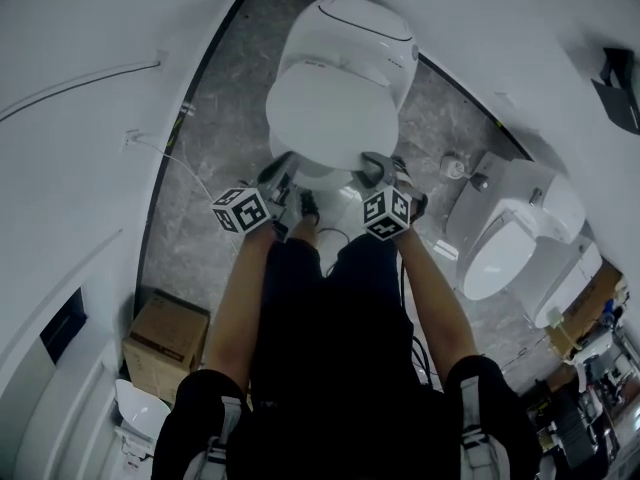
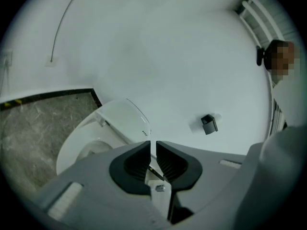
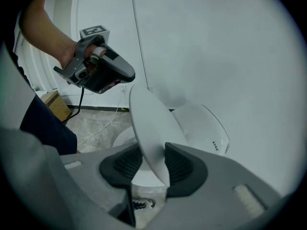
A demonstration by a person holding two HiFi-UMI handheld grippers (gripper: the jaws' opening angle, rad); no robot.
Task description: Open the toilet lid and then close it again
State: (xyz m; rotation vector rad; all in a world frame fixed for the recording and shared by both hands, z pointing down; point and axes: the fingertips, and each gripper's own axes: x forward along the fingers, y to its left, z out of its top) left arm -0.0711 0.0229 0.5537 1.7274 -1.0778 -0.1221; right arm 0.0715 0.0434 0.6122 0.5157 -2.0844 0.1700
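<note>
A white toilet stands against the wall, its oval lid lifted partway off the seat. My right gripper is shut on the toilet lid at its front edge, and the lid runs tilted between the pads. In the head view the right gripper sits at the lid's near right rim. My left gripper hovers by the near left rim, apart from the lid. Its jaws are shut with nothing between them, and beyond them I see the seat and the rear unit.
More white toilets stand to the right. A cardboard box sits at the lower left on the grey stone floor, where a thin cable trails. A small black box hangs on the white wall. The person's legs stand just before the bowl.
</note>
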